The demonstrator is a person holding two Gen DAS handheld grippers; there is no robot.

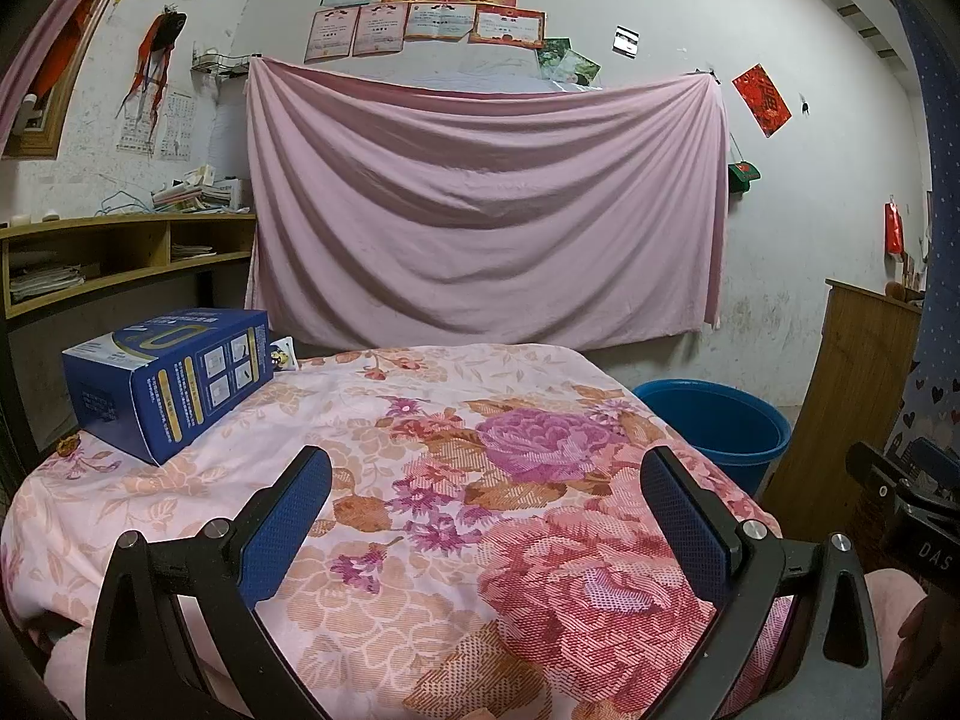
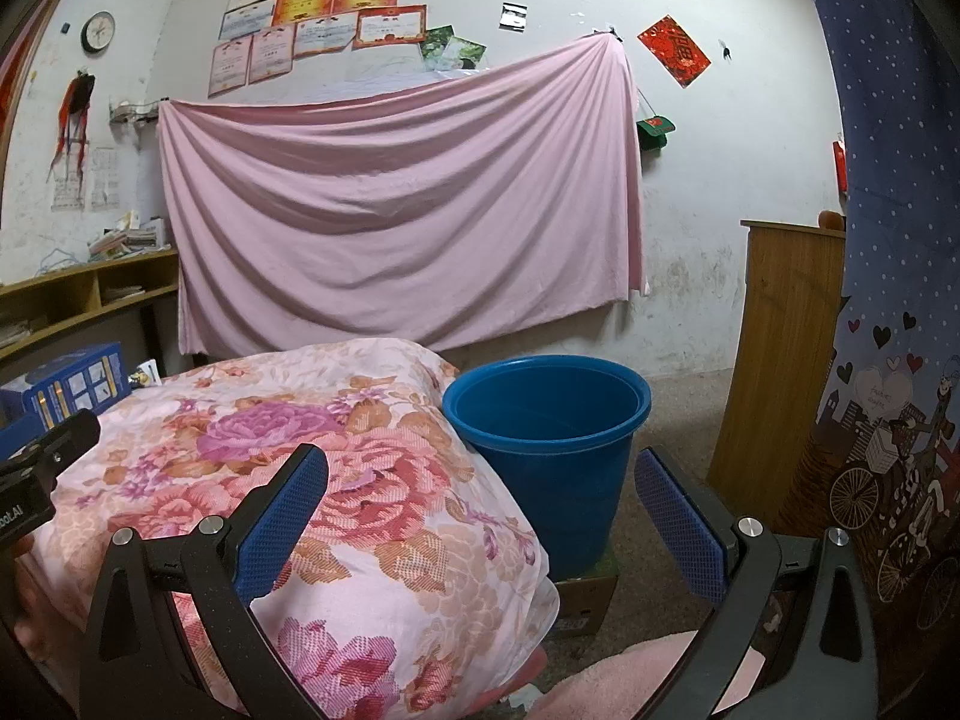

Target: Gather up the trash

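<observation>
A blue carton (image 1: pixel 171 381) lies on the floral-covered surface (image 1: pixel 456 480) at the far left, and it also shows in the right wrist view (image 2: pixel 72 387). A small white packet (image 1: pixel 283 354) stands just behind it. A blue bucket (image 2: pixel 549 444) stands on a cardboard box beside the surface's right edge and looks empty; its rim shows in the left wrist view (image 1: pixel 717 426). My left gripper (image 1: pixel 486 501) is open and empty above the floral cloth. My right gripper (image 2: pixel 480 501) is open and empty, in front of the bucket and the cloth's right edge.
A pink sheet (image 1: pixel 486 210) hangs on the far wall. A wooden shelf (image 1: pixel 120 252) with papers is at the left. A wooden cabinet (image 2: pixel 780 360) and a dark blue patterned curtain (image 2: pixel 888 330) stand at the right.
</observation>
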